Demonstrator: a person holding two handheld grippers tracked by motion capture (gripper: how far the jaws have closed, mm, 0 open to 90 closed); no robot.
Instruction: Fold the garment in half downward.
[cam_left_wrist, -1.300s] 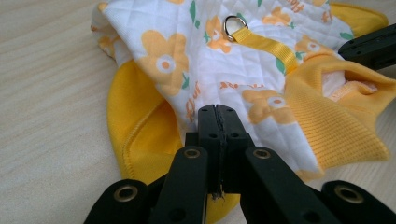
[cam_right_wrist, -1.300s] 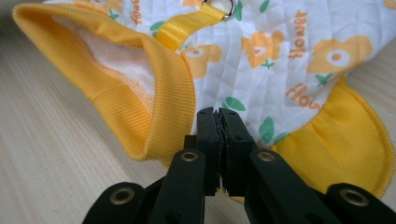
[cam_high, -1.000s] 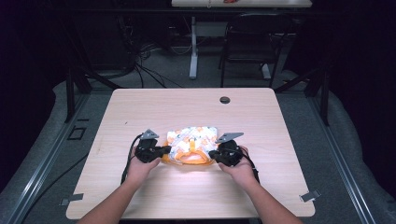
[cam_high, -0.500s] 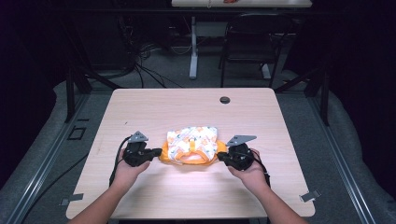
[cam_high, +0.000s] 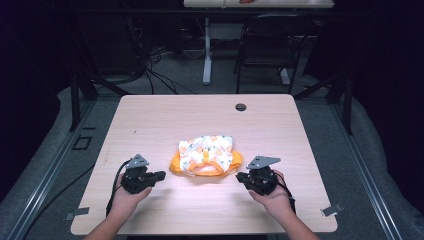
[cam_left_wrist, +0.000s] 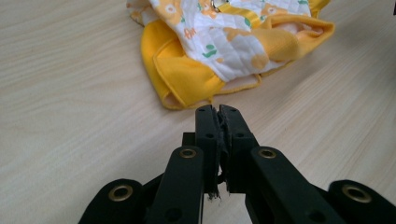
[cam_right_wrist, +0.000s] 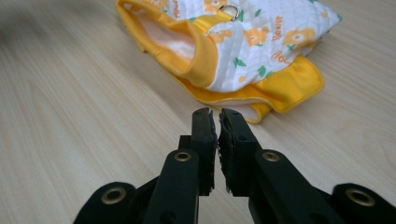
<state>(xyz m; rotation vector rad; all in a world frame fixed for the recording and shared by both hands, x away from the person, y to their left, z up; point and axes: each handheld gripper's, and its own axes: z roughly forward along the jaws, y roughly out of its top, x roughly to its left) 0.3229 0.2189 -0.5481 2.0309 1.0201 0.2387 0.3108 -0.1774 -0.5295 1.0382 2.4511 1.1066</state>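
Surface: pale wood-grain table (cam_high: 150, 120), rounded corners, set in a dark room.

Nearest the person, left: left gripper (cam_high: 159, 175) in a hand, low on the table, pointing toward the garment; jaws nearly together with a thin slit between the pads, nothing in them; they have just been opening slightly.

Nearest the person, right: right gripper (cam_high: 241, 177) in the other hand, mirrored, pointing inward; jaws a narrow gap apart, nothing between them, likewise just opening a little.

Between and just beyond both grippers: small quilted garment (cam_high: 206, 155), white with orange and green print, yellow trim and lining, lying bunched flat on the table, clear of both sets of jaws. In the left gripper view its yellow edge (cam_left_wrist: 187, 84) lies just ahead of the tips. A small metal ring (cam_right_wrist: 230, 10) sits on a yellow strap.

Farther: dark round grommet (cam_high: 241, 107) near the table's far edge.

Beyond the table: cables on the floor, a chair, possibly a second table's leg; too dim to be sure.
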